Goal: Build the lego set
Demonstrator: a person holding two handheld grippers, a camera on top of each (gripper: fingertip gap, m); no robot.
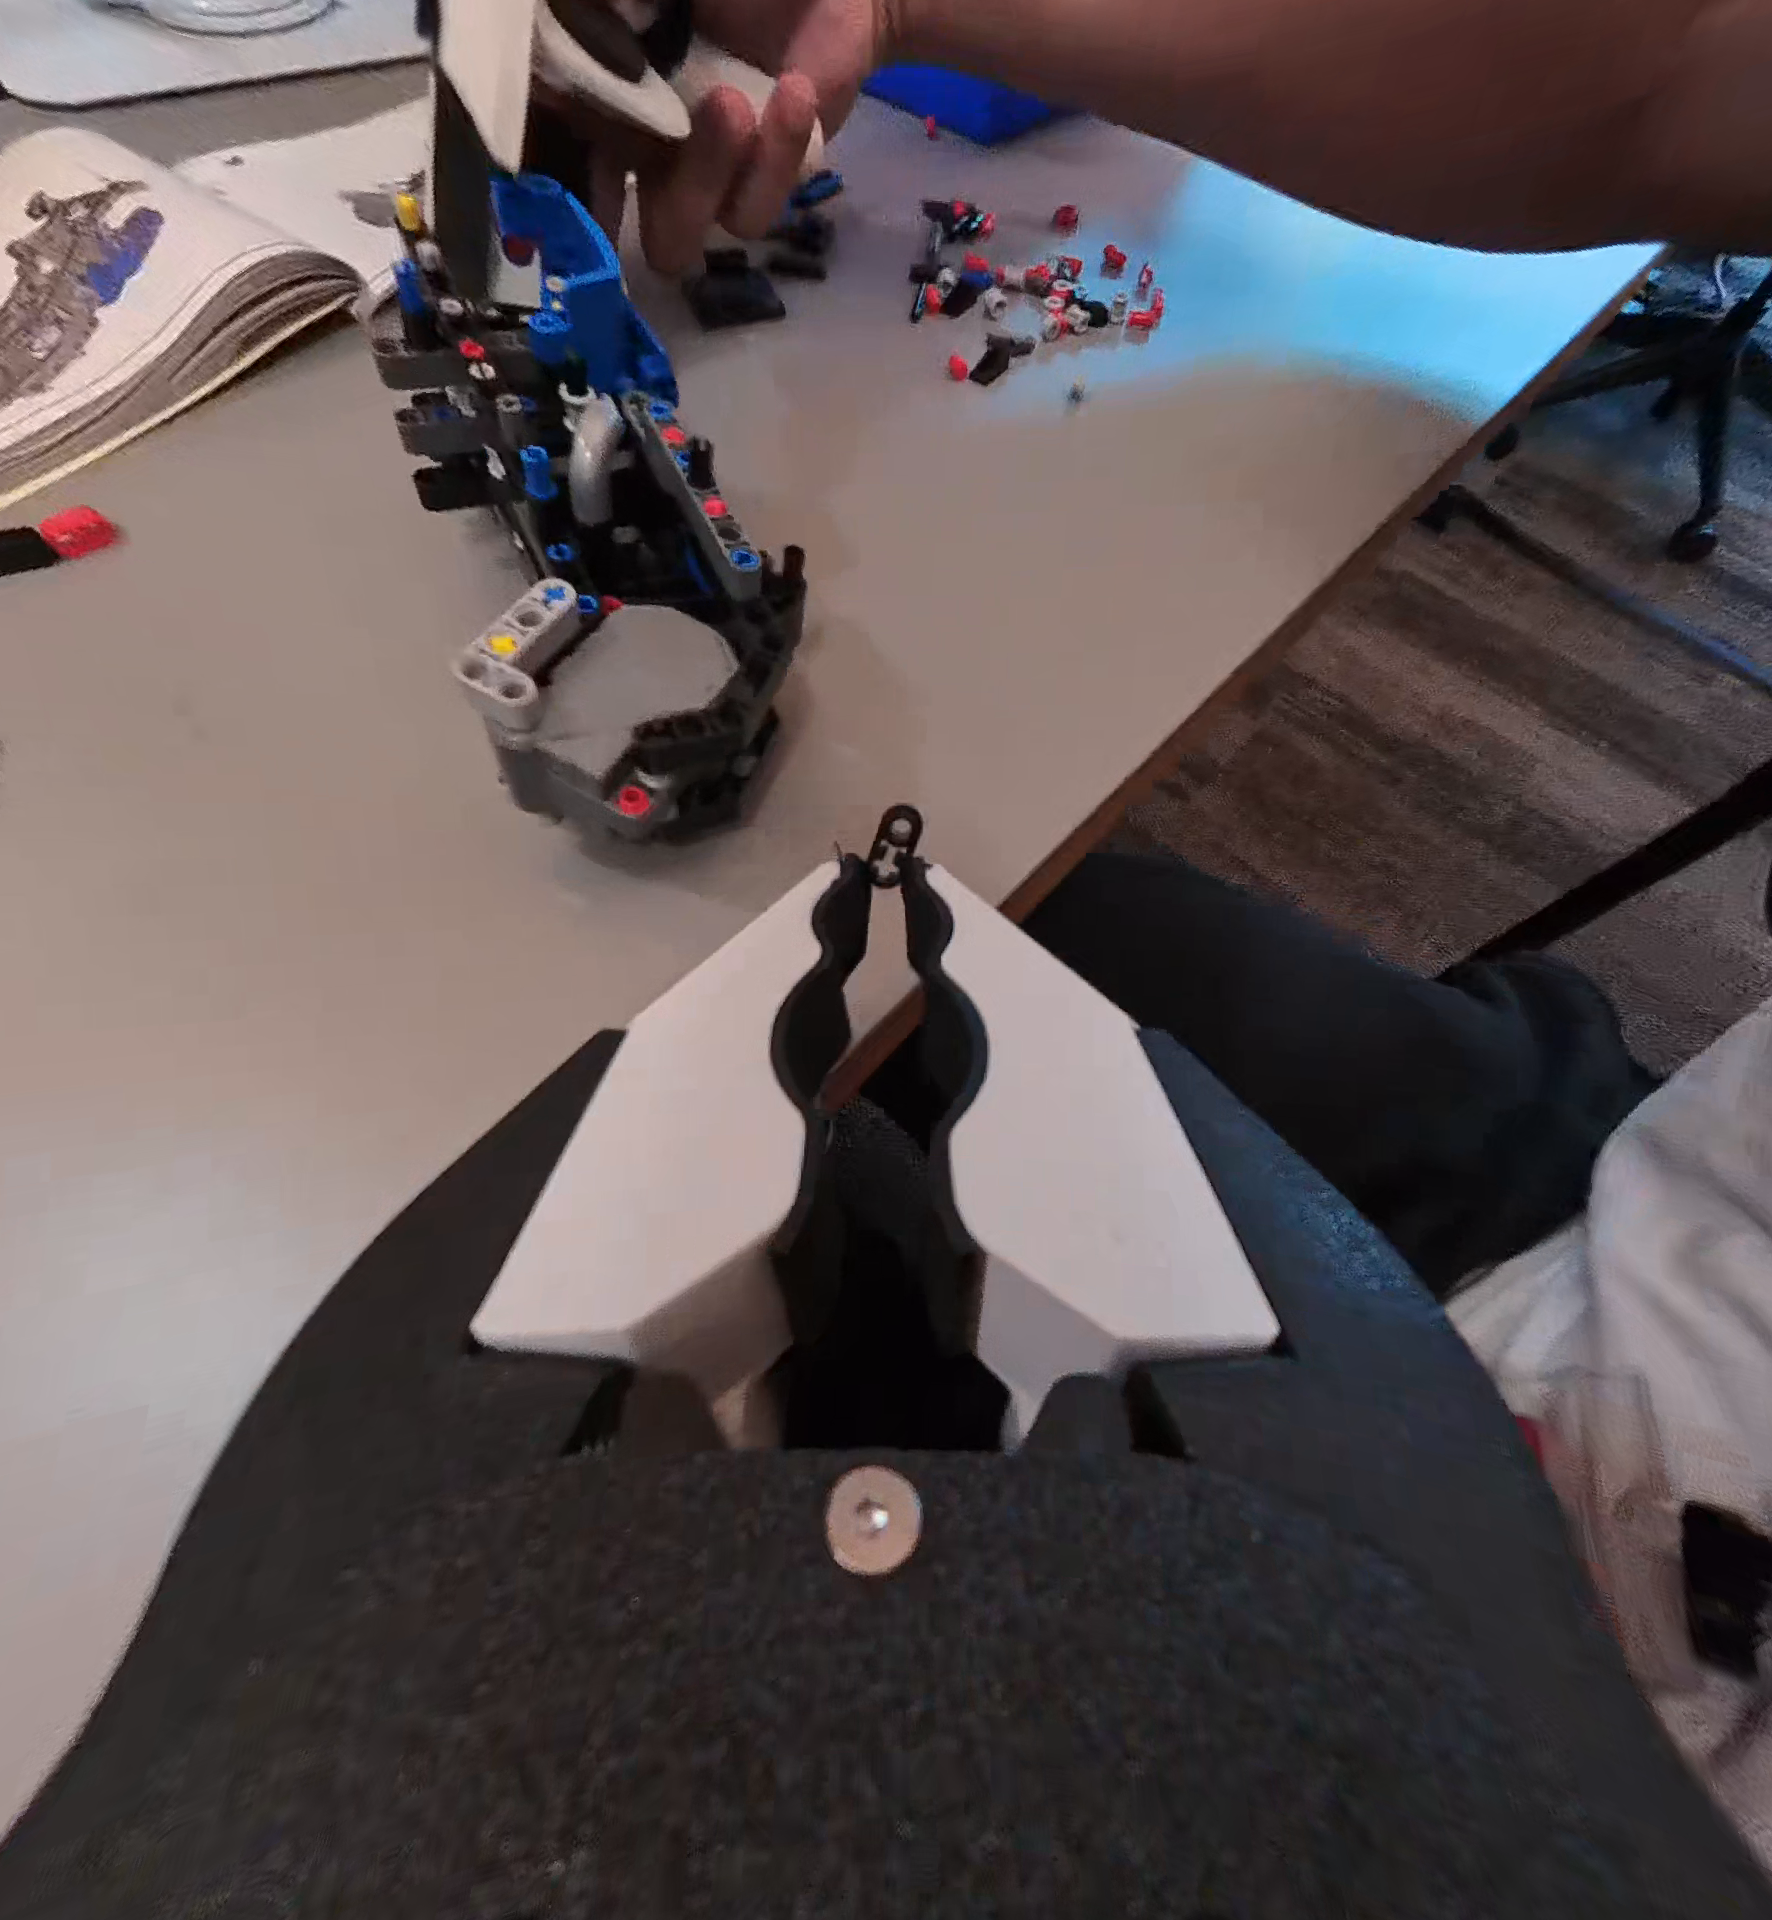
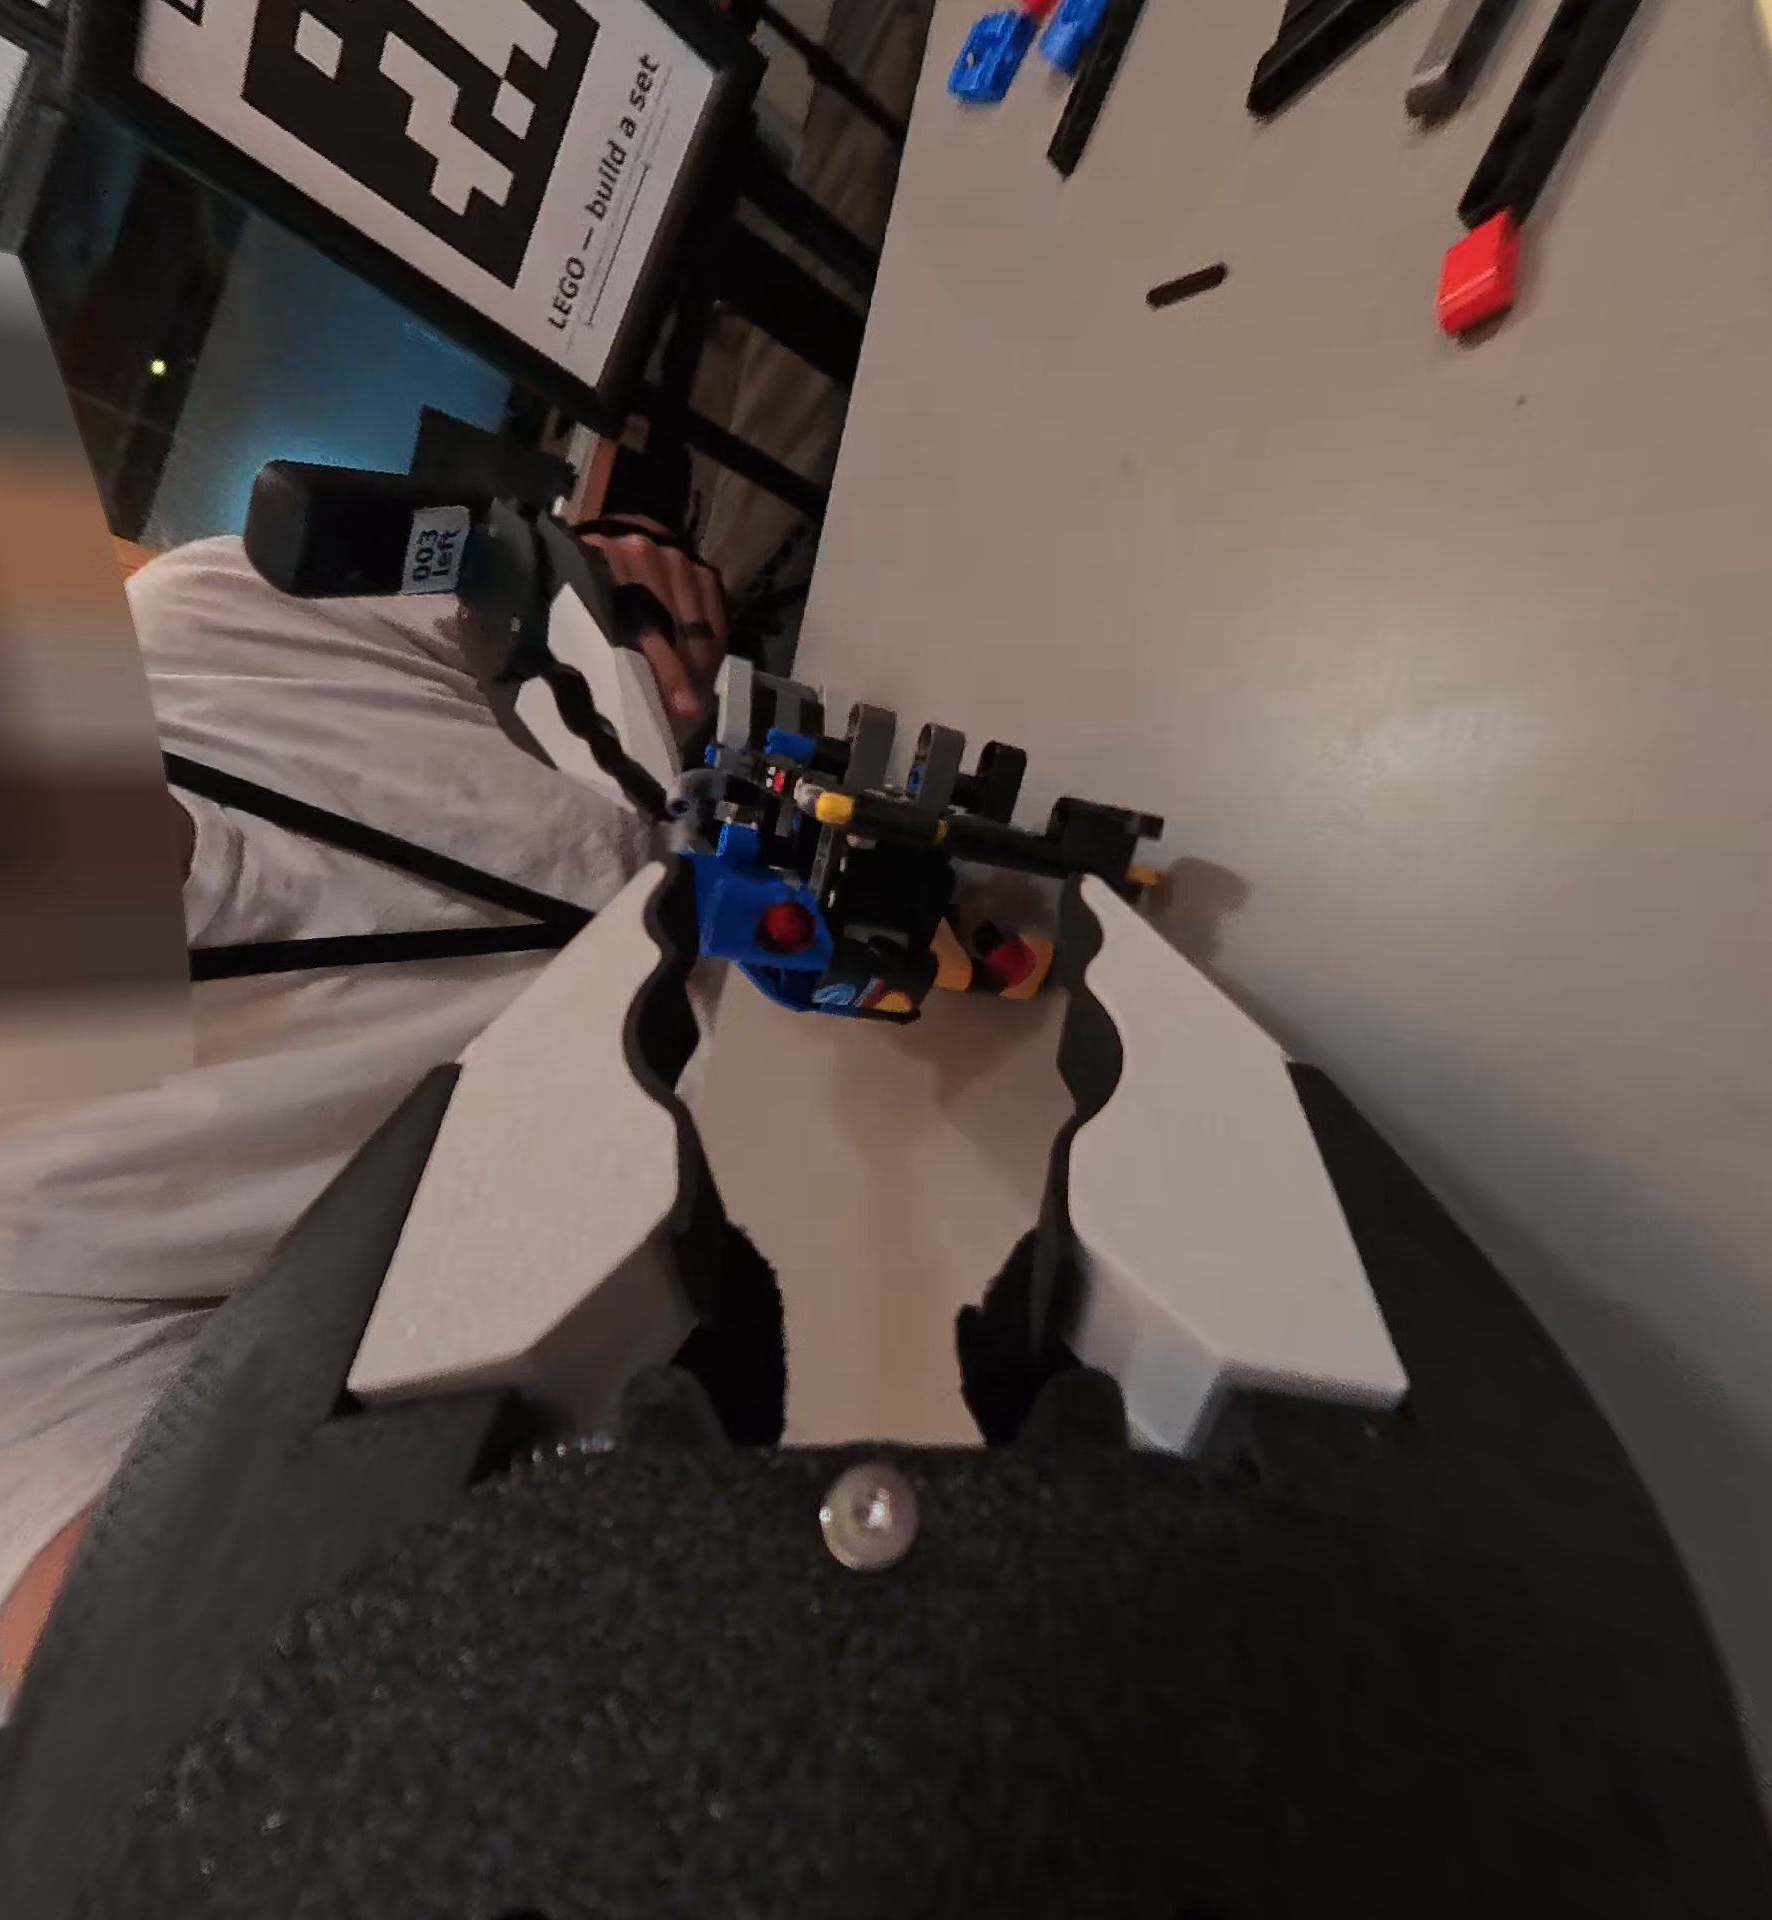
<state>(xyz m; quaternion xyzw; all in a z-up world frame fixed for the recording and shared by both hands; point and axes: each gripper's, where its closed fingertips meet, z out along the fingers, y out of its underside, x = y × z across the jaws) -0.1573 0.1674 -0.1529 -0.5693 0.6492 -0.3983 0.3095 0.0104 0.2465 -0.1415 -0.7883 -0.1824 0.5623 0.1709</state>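
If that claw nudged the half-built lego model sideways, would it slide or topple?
The half-built lego model looks long and low on the table, so it would probably slide. Its tall blue end might tip. Exposed pins could pop loose, since the right claw is open around it, not gripping.

1 lego model. 1 open manual left of it, 1 red tile below that. 1 scatter of small parts right of model, too many to count. 2 grippers.

Half-built blue, grey and black lego model lies on table.
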